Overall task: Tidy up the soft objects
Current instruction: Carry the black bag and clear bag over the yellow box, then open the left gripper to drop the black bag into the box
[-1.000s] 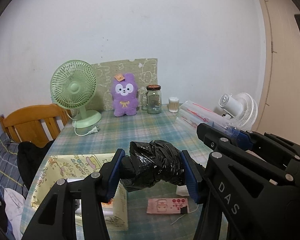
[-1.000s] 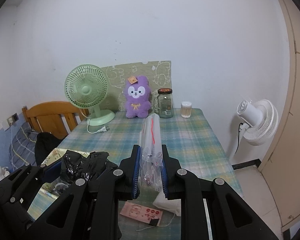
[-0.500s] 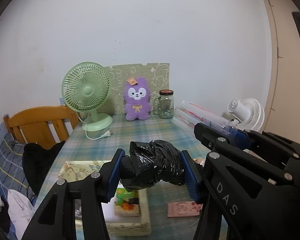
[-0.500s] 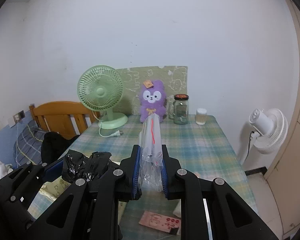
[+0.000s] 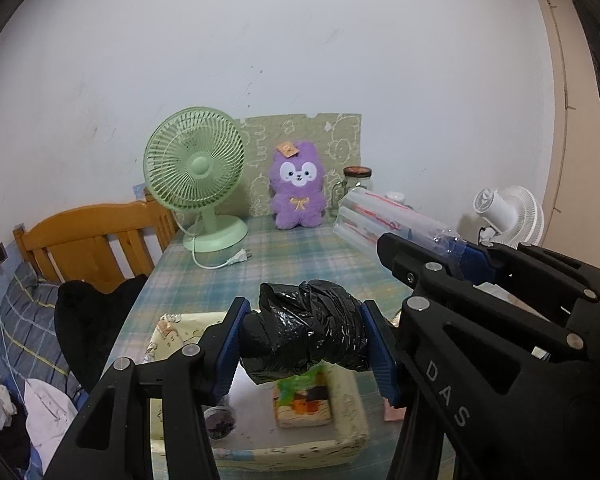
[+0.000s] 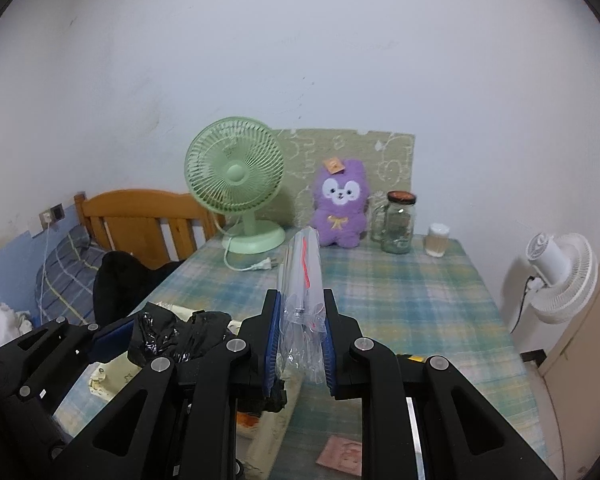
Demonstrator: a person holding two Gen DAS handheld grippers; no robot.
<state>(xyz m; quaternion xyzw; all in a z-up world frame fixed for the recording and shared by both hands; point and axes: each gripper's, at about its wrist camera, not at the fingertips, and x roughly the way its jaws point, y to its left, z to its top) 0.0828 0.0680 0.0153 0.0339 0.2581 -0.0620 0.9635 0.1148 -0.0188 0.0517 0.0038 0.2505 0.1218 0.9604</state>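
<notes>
My left gripper (image 5: 304,334) is shut on a crumpled black plastic bag (image 5: 306,332) and holds it in the air above a pale patterned fabric box (image 5: 352,412) at the table's near edge. The black bag also shows in the right wrist view (image 6: 176,334). My right gripper (image 6: 300,344) is shut on a roll of clear plastic bags (image 6: 302,280) with a red strip, held above the table. The roll also shows in the left wrist view (image 5: 384,220), to the right of my left gripper.
On the checked tablecloth (image 6: 400,296) at the back stand a green fan (image 5: 198,176), a purple plush toy (image 5: 298,190), a glass jar (image 6: 398,222) and a small white cup (image 6: 436,240). A pink packet (image 6: 340,452) lies near. A white fan (image 6: 560,276) and a wooden bed frame (image 5: 88,236) flank the table.
Both grippers have moved left and back with their loads. The left gripper's black bag now hangs over the fabric box. The pink packet has slid to the right of the views.
</notes>
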